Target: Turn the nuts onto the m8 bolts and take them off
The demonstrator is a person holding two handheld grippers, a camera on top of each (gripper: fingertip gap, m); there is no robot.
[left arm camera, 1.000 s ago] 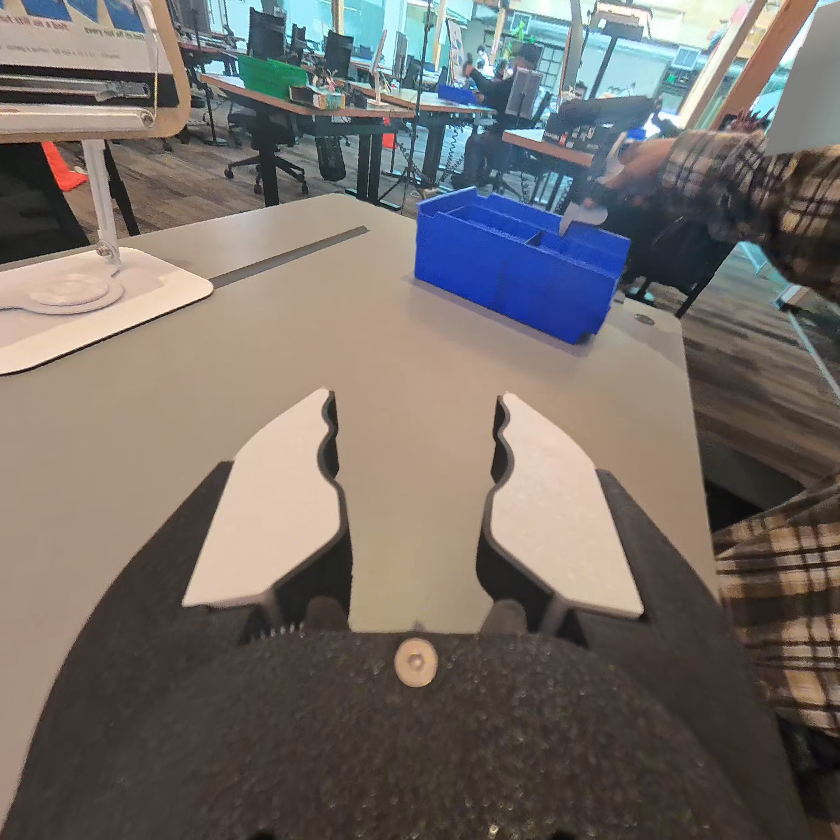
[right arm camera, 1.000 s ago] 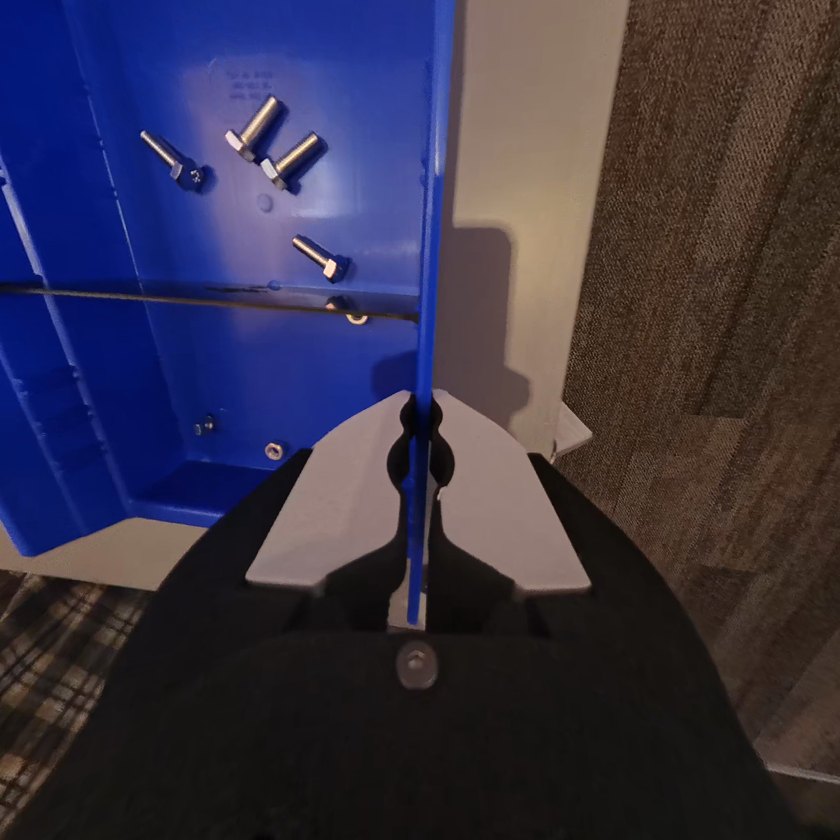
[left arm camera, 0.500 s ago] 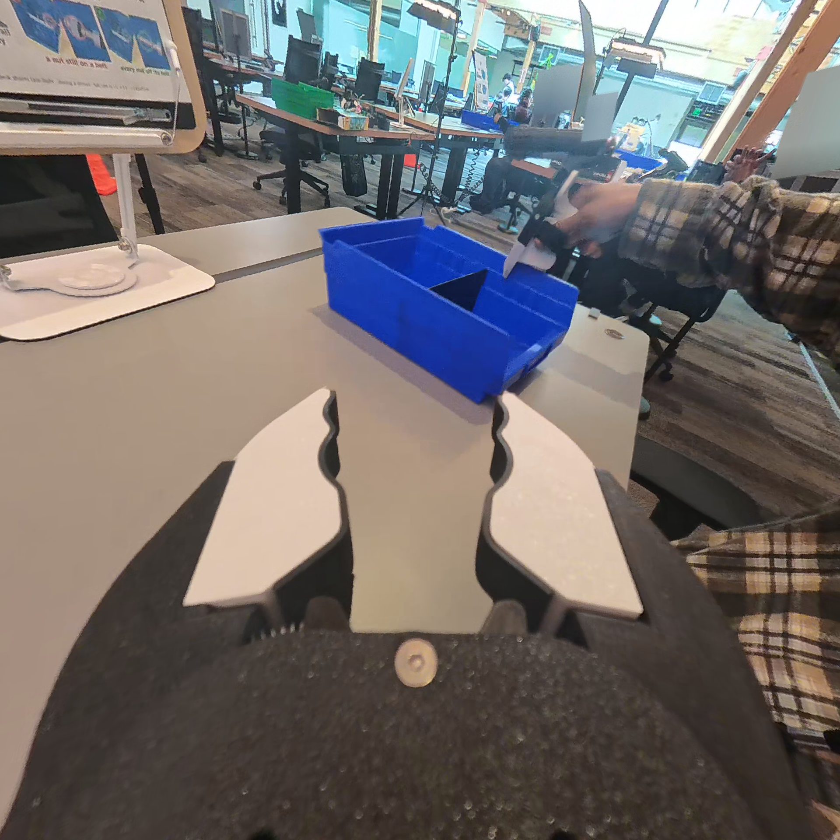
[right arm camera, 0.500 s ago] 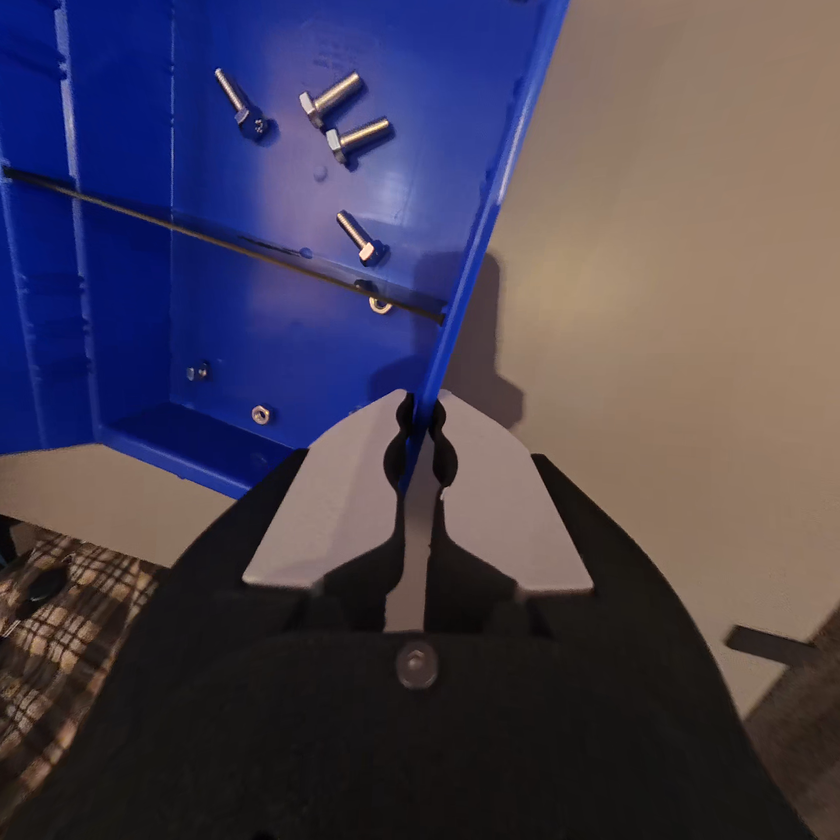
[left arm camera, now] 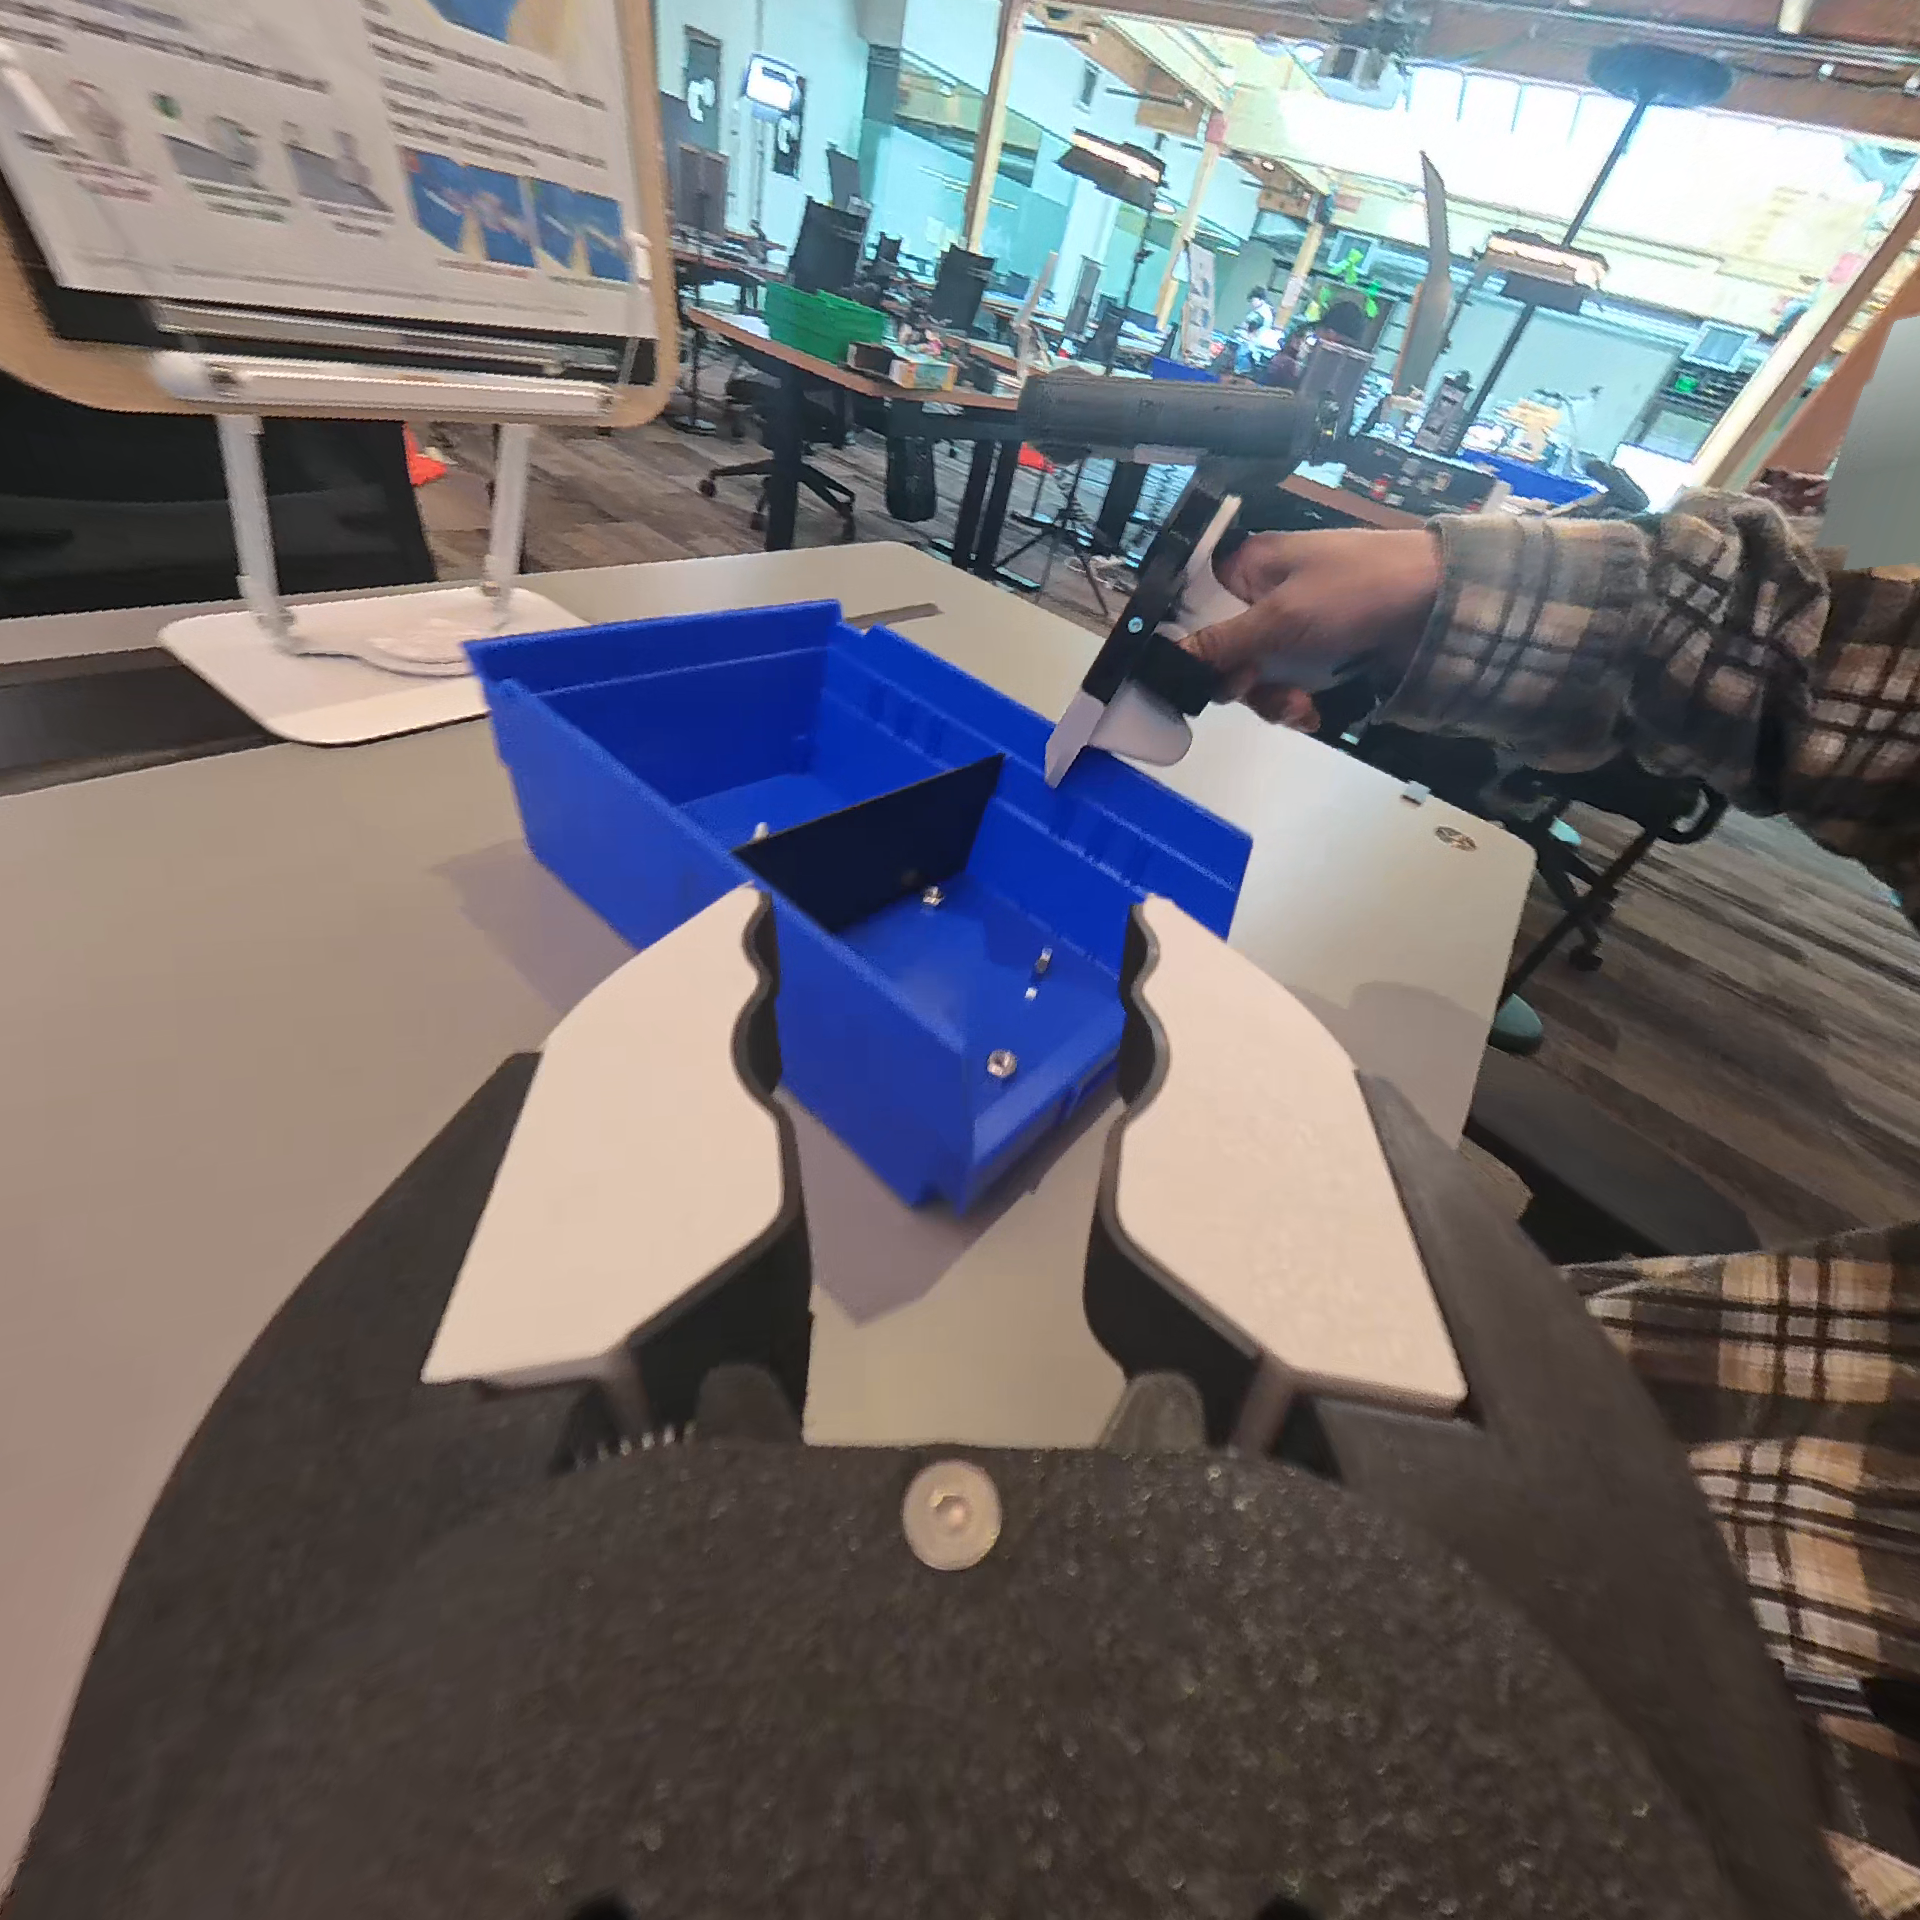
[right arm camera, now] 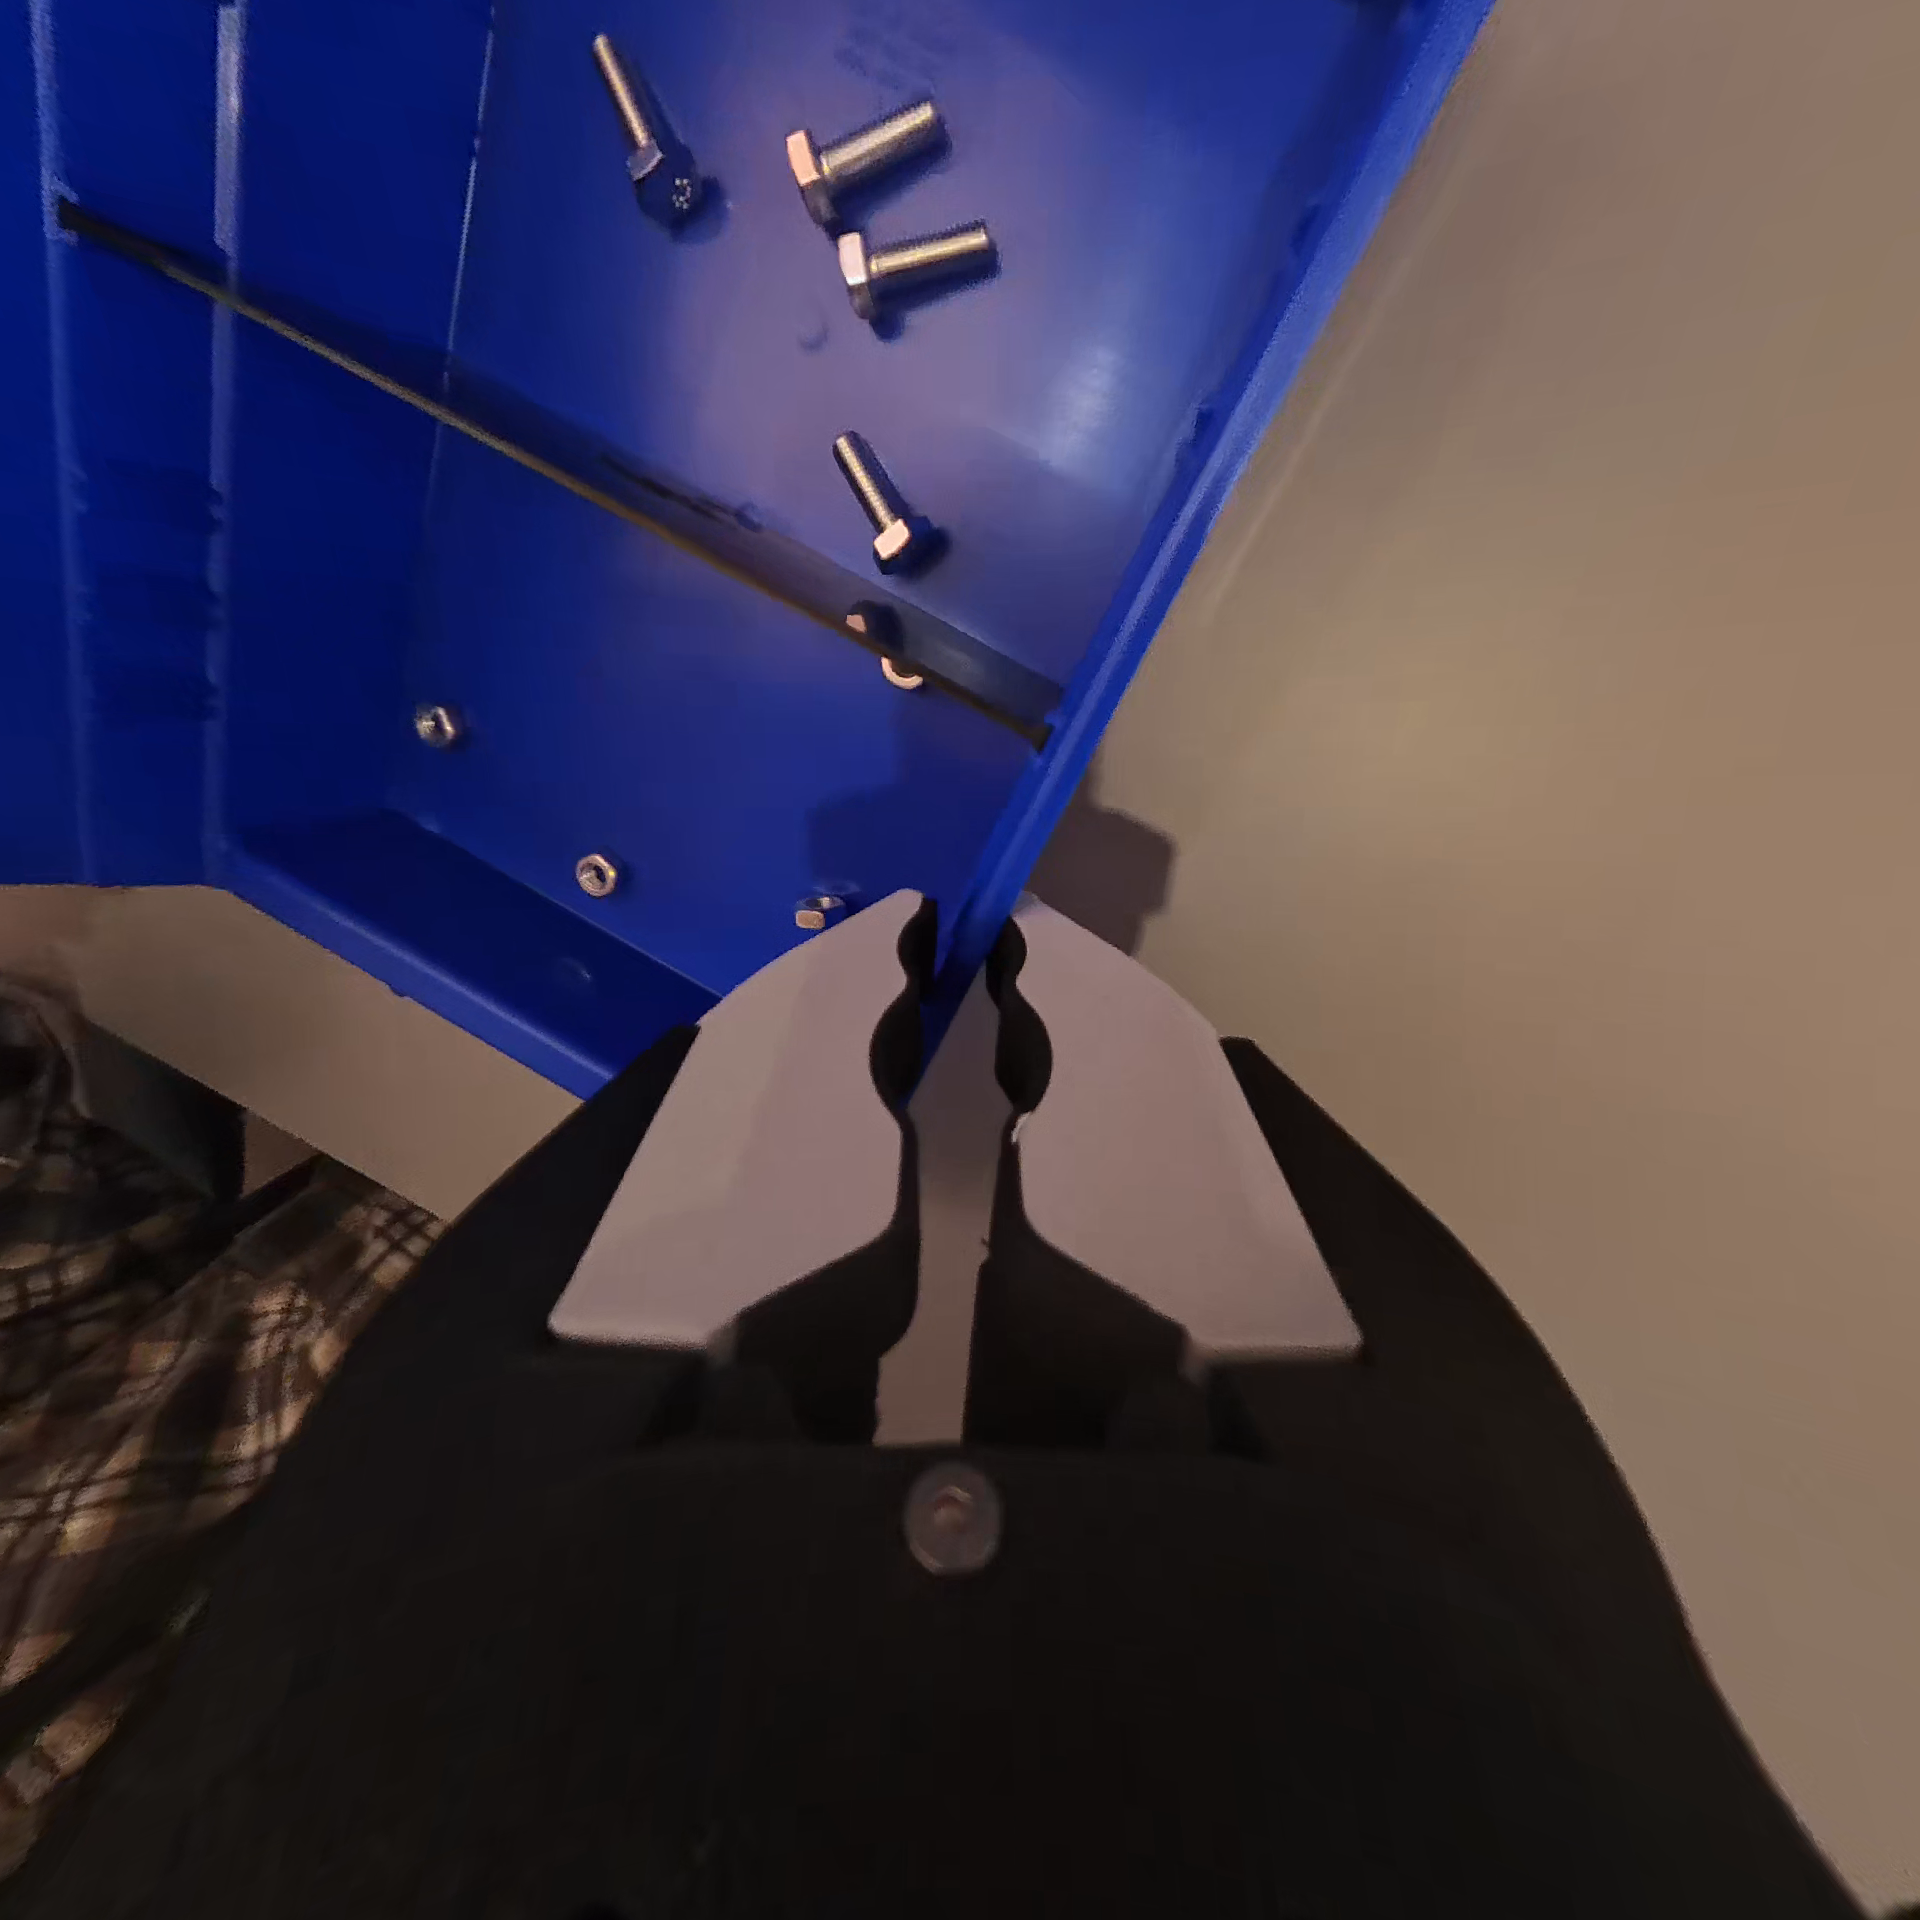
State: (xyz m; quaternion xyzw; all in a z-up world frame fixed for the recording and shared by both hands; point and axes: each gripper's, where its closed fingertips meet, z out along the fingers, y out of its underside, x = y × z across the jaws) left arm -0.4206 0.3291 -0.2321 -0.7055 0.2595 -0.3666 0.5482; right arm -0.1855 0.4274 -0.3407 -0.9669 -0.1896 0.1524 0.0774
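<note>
A blue bin (left arm camera: 623,831) sits on the grey table (left arm camera: 260,987), split in two by a black divider (left arm camera: 883,852). My left gripper (left arm camera: 945,935) is open and empty, with its fingertips on either side of the bin's near corner. My right gripper (right arm camera: 961,935) is shut on the bin's side wall (right arm camera: 1195,499); it also shows in the left wrist view (left arm camera: 1081,748), held by a hand. Several bolts (right arm camera: 862,156) lie in the far compartment. Several nuts (right arm camera: 595,873) lie in the near one; some show in the left wrist view (left arm camera: 1000,1062).
A document stand with a white base (left arm camera: 343,665) is at the table's back left. The table's right edge (left arm camera: 1496,935) drops to the floor. A plaid sleeve (left arm camera: 1610,644) reaches in from the right. Plaid clothing (right arm camera: 156,1351) lies below the table's near edge. Across from one pair of fingers to the other is roughly 30 cm.
The bin has slid across the table toward my left gripper and turned, held by my right gripper on its wall. My left gripper stays open.
</note>
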